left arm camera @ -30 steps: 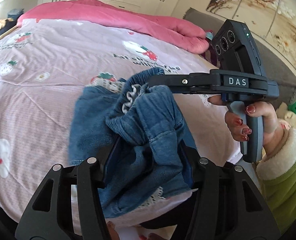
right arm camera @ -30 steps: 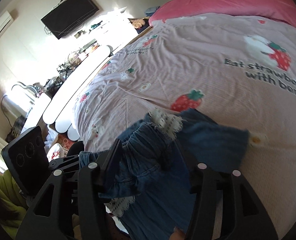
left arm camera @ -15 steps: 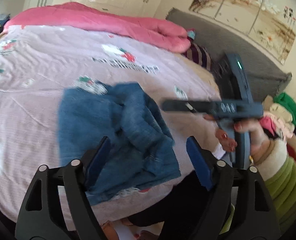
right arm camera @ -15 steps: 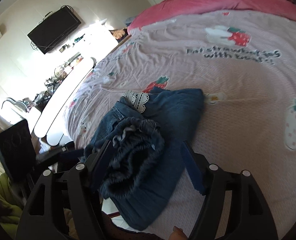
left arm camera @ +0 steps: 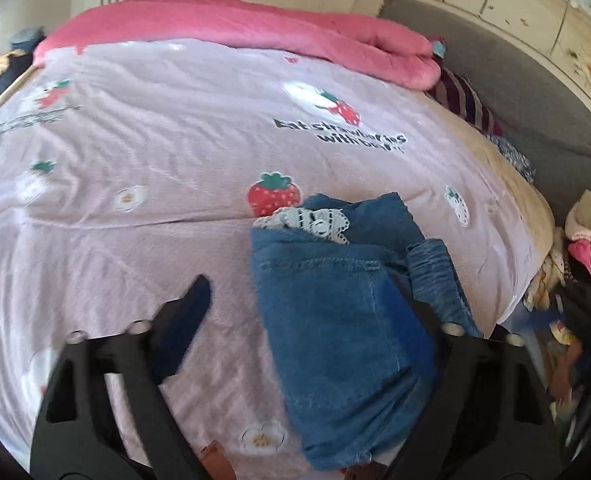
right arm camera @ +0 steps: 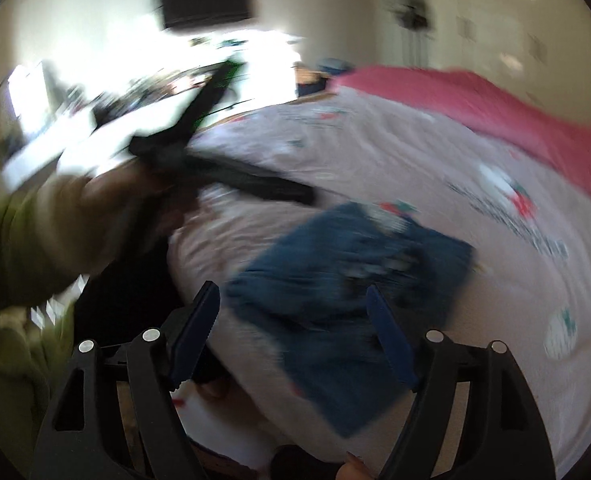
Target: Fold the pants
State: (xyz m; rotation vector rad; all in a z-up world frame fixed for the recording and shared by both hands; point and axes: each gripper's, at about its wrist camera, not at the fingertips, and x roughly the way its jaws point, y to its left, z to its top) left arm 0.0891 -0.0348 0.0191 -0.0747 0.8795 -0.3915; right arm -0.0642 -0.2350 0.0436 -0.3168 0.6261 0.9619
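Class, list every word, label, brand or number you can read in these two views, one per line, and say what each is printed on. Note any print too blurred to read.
"Eat straw..." on the pink strawberry bedspread, beside the strawberry print; the rest of the line is smeared.
"with b..." on the line beneath; its end is unreadable.
Second dark print on the bedspread's far left: too blurred.
Right wrist view: bedspread lettering is motion-blurred.
Denim pants: no text visible.

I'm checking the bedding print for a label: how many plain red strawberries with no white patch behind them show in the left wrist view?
1. The red strawberry sits on the lilac bedspread, just beyond the folded denim pants. More may be hidden under the pants.
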